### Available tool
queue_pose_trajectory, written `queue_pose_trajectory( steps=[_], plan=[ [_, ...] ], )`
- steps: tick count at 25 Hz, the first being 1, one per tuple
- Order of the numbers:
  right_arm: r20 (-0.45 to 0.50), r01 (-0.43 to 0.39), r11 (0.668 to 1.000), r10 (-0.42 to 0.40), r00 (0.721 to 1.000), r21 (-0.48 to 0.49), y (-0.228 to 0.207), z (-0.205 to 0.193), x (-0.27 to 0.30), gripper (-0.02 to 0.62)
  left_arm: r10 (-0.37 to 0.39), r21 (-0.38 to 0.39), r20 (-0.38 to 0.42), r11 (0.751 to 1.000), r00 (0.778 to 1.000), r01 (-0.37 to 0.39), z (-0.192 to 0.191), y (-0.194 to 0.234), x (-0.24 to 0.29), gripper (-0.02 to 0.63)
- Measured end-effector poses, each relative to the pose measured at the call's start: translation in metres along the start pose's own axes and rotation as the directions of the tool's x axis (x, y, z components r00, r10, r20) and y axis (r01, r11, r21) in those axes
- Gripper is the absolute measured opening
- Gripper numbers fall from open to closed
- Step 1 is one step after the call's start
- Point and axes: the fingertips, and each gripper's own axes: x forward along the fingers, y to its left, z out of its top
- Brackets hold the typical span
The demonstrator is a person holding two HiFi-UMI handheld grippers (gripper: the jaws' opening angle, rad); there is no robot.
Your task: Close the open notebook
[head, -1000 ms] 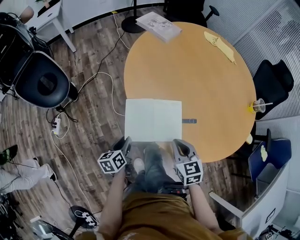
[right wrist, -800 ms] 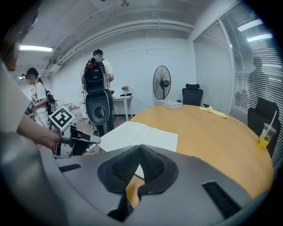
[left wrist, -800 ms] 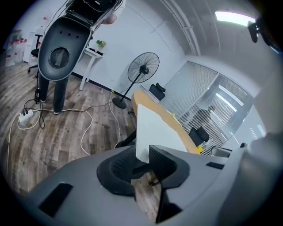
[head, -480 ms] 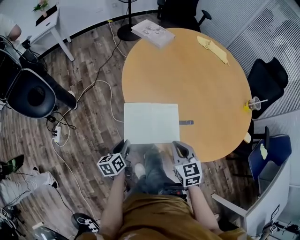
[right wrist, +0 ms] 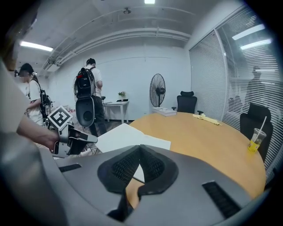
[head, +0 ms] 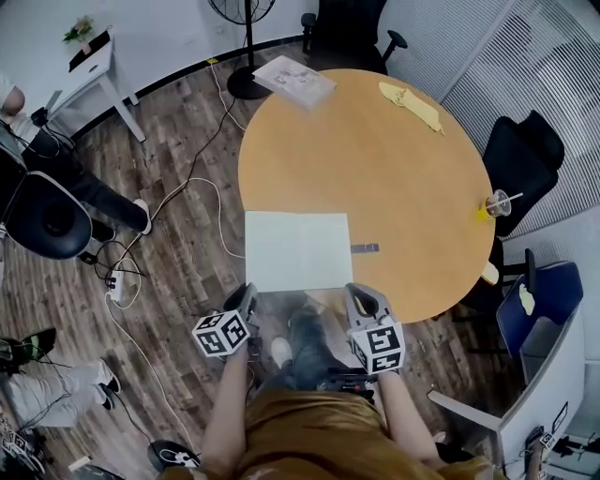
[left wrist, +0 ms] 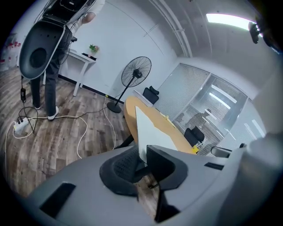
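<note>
Our view has tipped further out across the room. The fan (head: 242, 11) now shows at the top edge, and the table (head: 394, 169) and notebook (head: 298, 250) sit a little lower. The black chair (head: 42, 223) has slid to the left edge, and a standing person's legs (head: 89, 195) have come in beside it. The left gripper (head: 249, 298) has just been closing its jaws to a narrow gap. We see only floor through it, with the notebook's near corner just at the tips.
</note>
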Motion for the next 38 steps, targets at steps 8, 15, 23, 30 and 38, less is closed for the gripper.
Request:
queue_pose_trajectory(
  steps=[8, 15, 23, 30, 38],
  plan=[
    [0.019, 0.045, 0.999, -0.045, 0.999, -0.004, -0.010, 0.002, -0.018, 0.012, -0.014, 0.034, 0.020, 0.999, 1.000, 0.013, 0.010, -0.010, -0.003, 0.071],
    [0.044, 0.076, 0.997, -0.076, 0.996, 0.005, -0.017, 0.008, -0.030, 0.012, -0.024, 0.082, 0.031, 0.996, 0.999, 0.021, 0.018, -0.021, -0.005, 0.066],
    [0.092, 0.072, 0.997, -0.073, 0.993, 0.018, -0.019, 0.025, -0.034, 0.012, -0.043, 0.131, 0.032, 0.991, 0.999, 0.039, 0.026, -0.038, -0.005, 0.060],
    [0.114, 0.071, 0.997, -0.072, 0.991, 0.018, -0.012, 0.032, -0.038, 0.012, -0.057, 0.187, 0.031, 0.981, 0.998, 0.051, 0.037, -0.053, -0.006, 0.054],
    [0.126, 0.092, 0.995, -0.094, 0.988, 0.027, -0.019, 0.035, -0.045, 0.012, -0.080, 0.247, 0.025, 0.967, 0.996, 0.071, 0.043, -0.069, -0.004, 0.049]
  ],
)
